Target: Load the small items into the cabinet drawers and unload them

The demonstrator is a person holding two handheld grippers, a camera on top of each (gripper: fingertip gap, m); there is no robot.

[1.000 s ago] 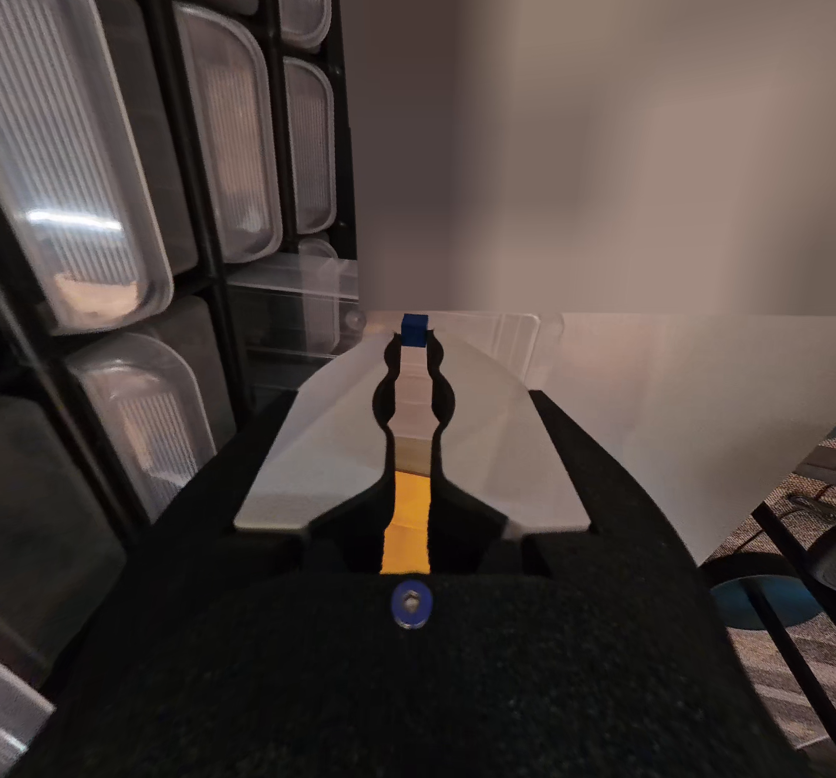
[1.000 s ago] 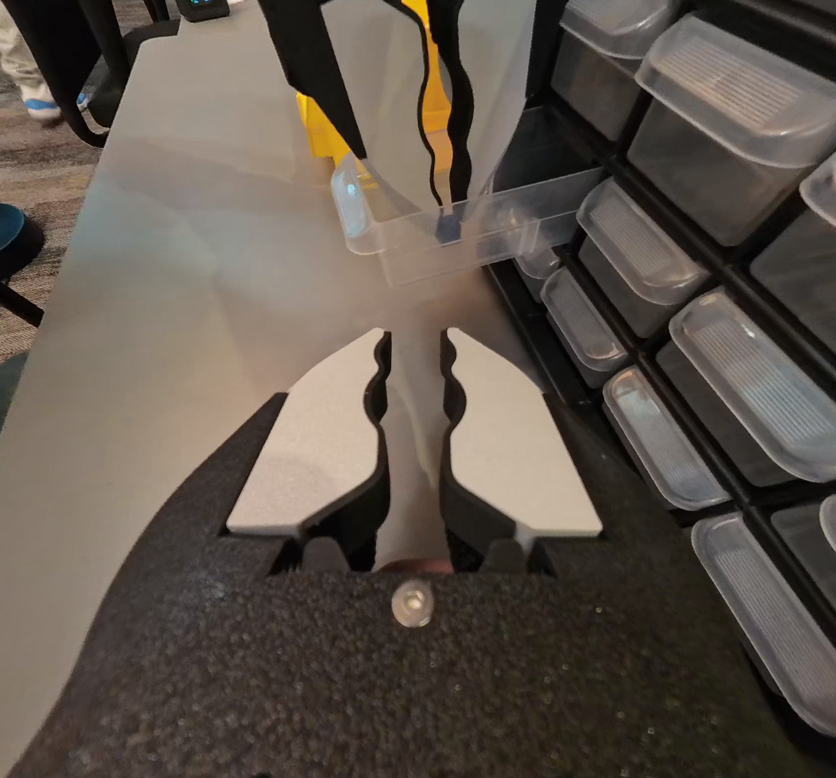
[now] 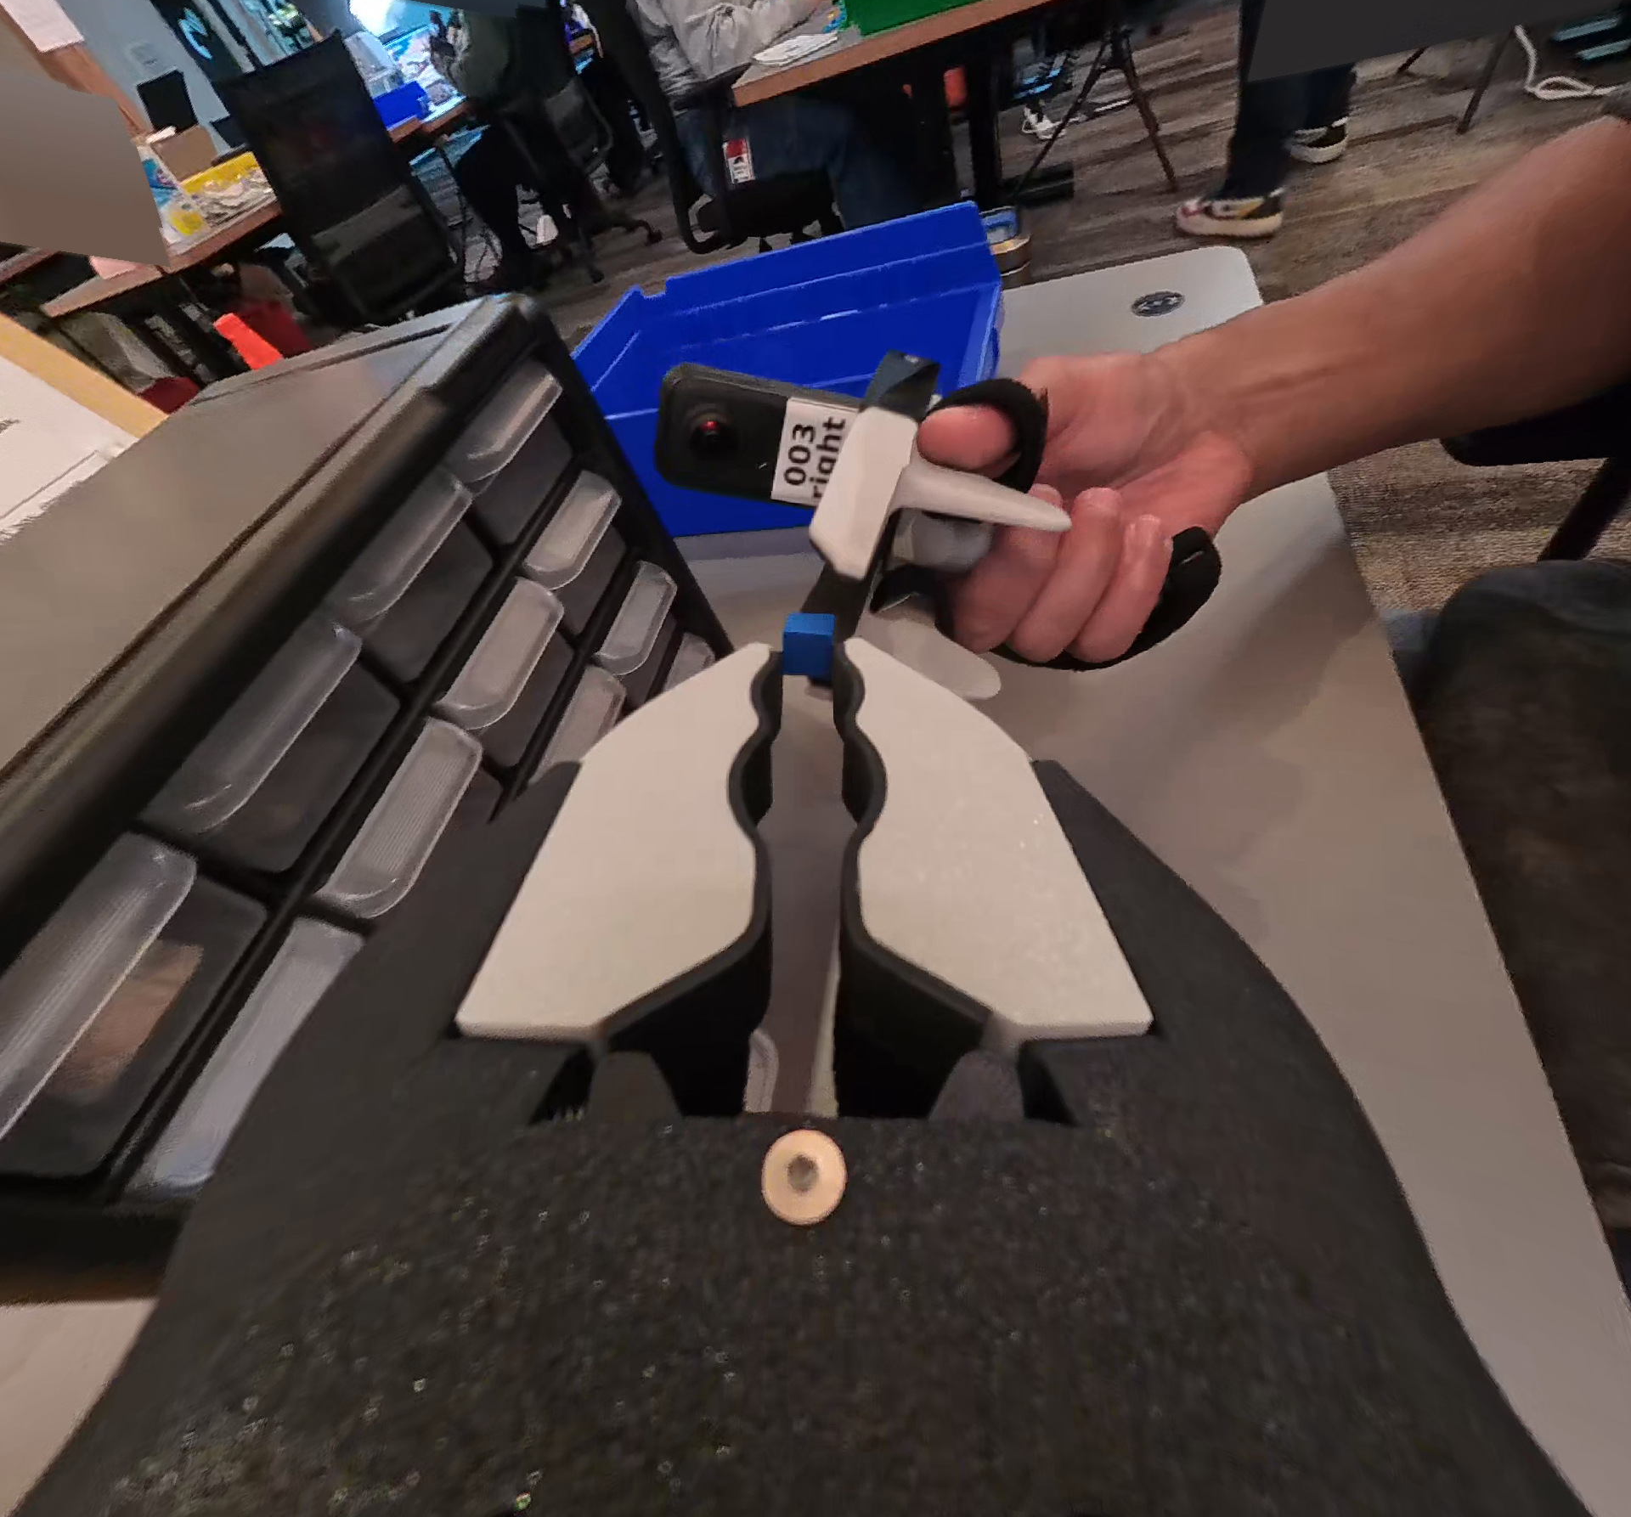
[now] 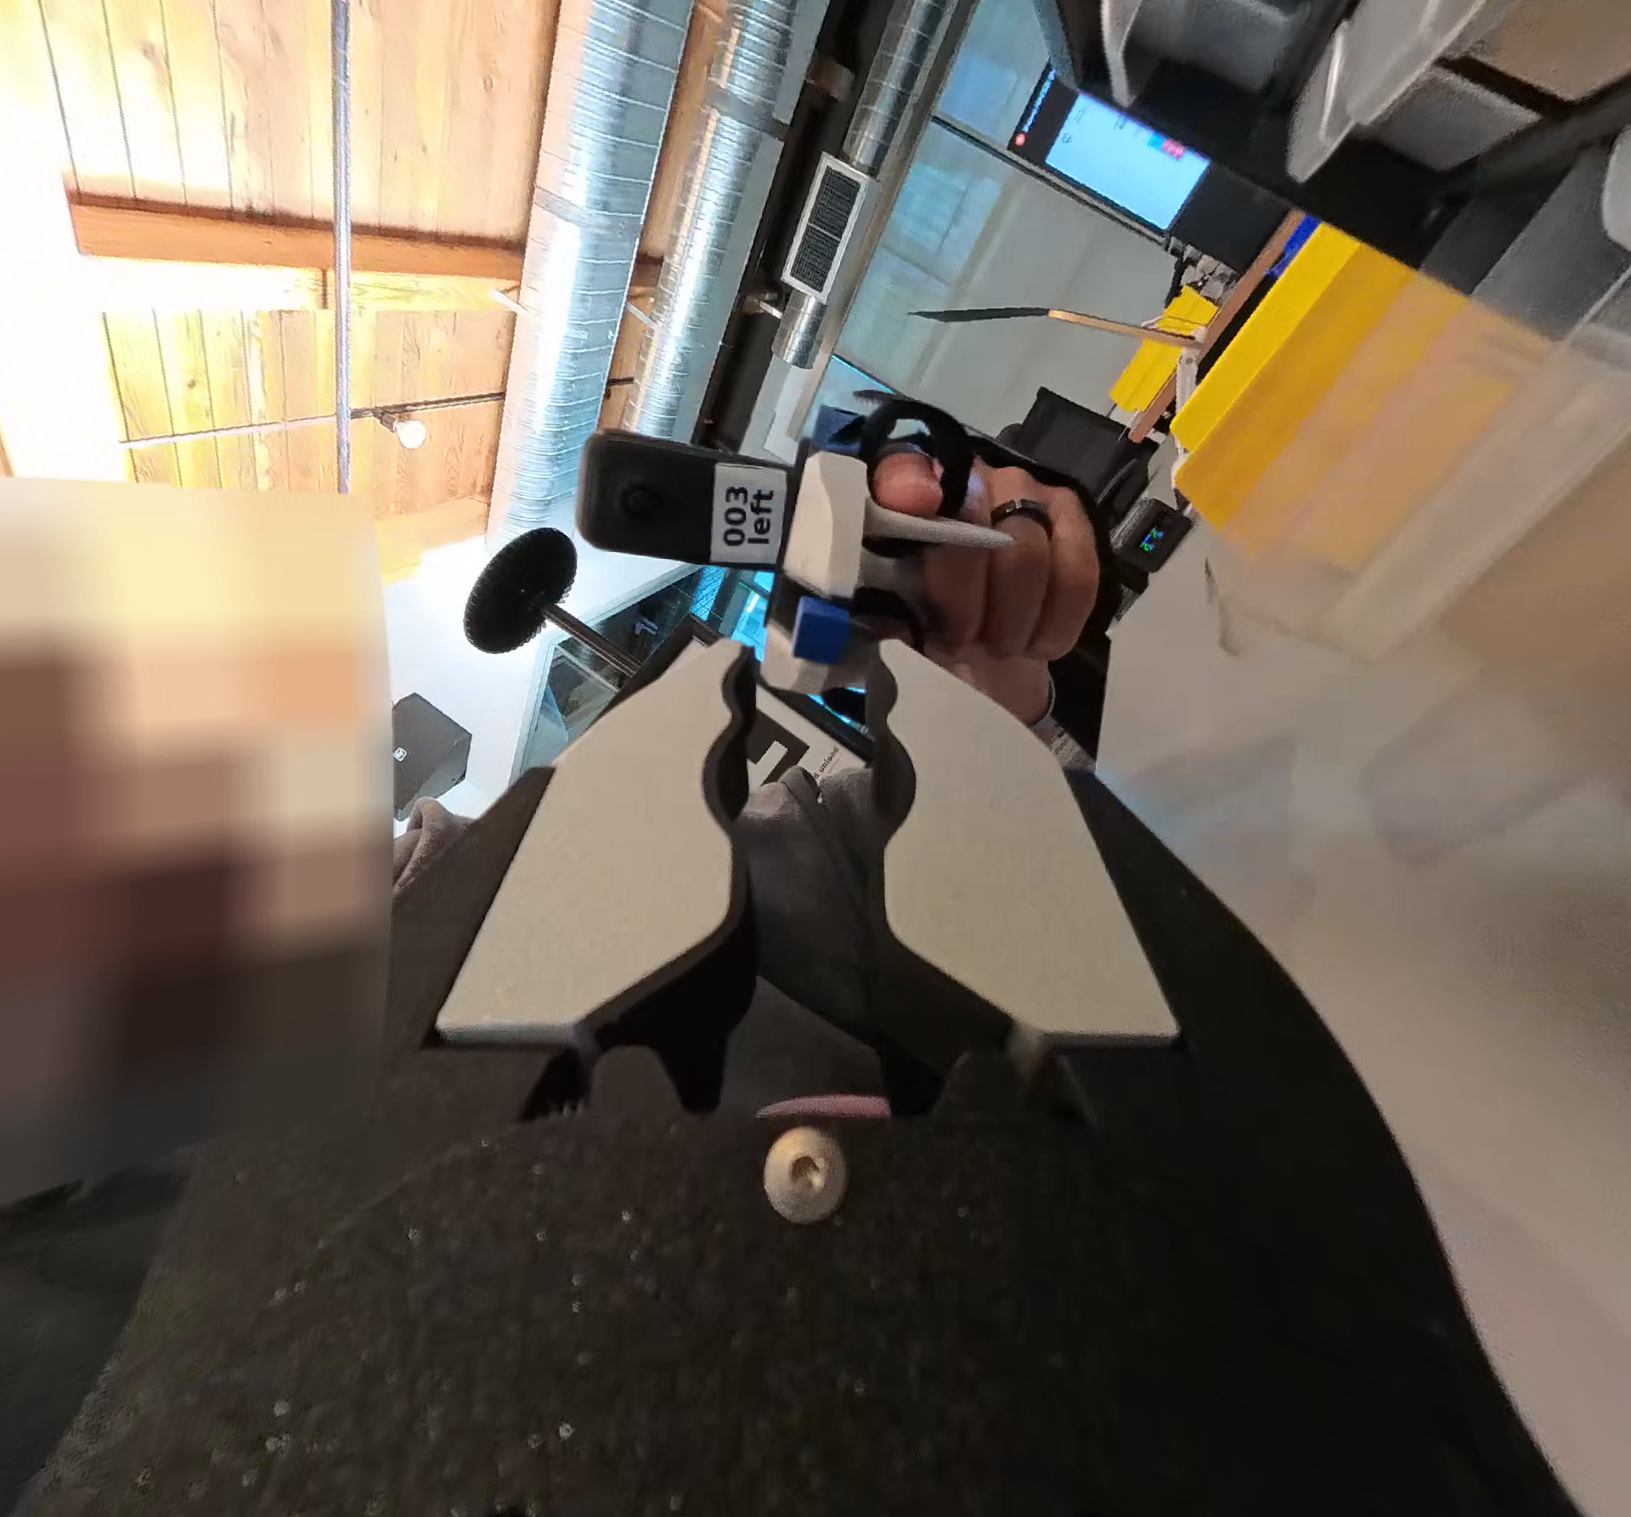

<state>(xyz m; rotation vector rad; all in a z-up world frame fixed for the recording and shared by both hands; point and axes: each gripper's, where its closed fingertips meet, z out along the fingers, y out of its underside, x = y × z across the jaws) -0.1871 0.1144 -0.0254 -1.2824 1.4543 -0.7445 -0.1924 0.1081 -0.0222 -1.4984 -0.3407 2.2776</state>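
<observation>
While the left gripper [image 3: 807, 667] is pinching a blue cube [image 3: 808, 647] at its tips, the right gripper [image 4: 812, 667] is approaching at twelve o'clock, jaws apart; the cube looks light and rigid, best gripped on its flat faces.

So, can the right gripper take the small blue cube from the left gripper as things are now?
Probably yes. The left gripper pinches the blue cube at its fingertips, and the right gripper faces it with jaws apart, the cube just beyond their tips. Nothing stands between them.
</observation>
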